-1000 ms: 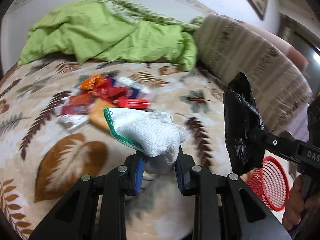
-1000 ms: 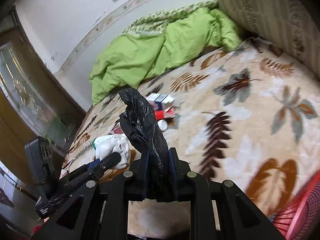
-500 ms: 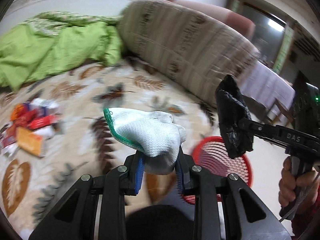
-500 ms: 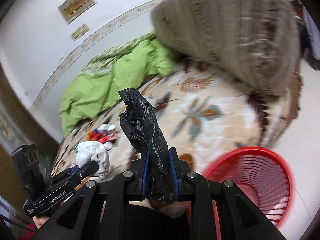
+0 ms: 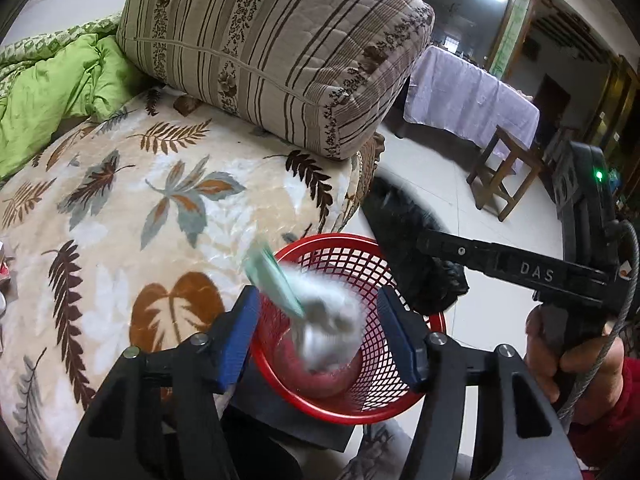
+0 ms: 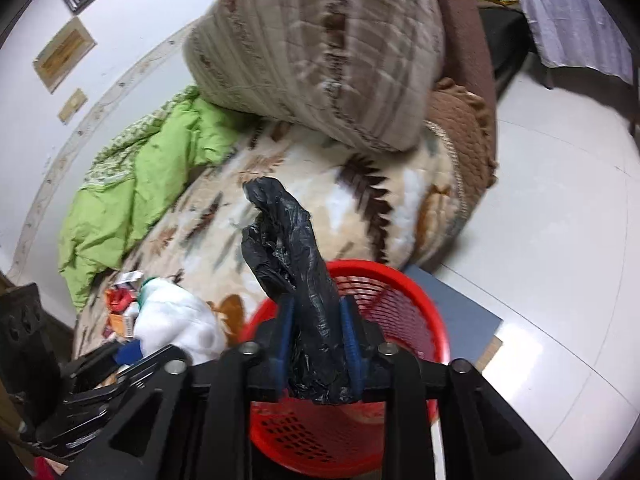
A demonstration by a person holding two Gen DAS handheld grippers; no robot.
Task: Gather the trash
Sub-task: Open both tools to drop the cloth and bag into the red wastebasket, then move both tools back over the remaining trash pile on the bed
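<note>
The left gripper (image 5: 316, 334) has its jaws opening, the blue pads standing clear of a white glove with a green cuff (image 5: 316, 312), which shows blurred between them above the mouth of the red mesh basket (image 5: 400, 392). The right wrist view shows that glove (image 6: 172, 316) only as a white lump at the left gripper's tip, left of the basket. The right gripper (image 6: 316, 344) also has its jaws opening; a crumpled black plastic bag (image 6: 296, 280) stands upright between its blue pads, and whether they still press on it cannot be told. In the left wrist view that bag (image 5: 420, 256) is a dark smear over the basket's far rim, and the hand (image 5: 568, 344) on the right gripper's handle appears there alone. The basket (image 6: 404, 304) stands on the floor against the leaf-patterned bed. Only the right wrist view shows the wrappers (image 6: 120, 304) lying on the bed, left of the basket.
</note>
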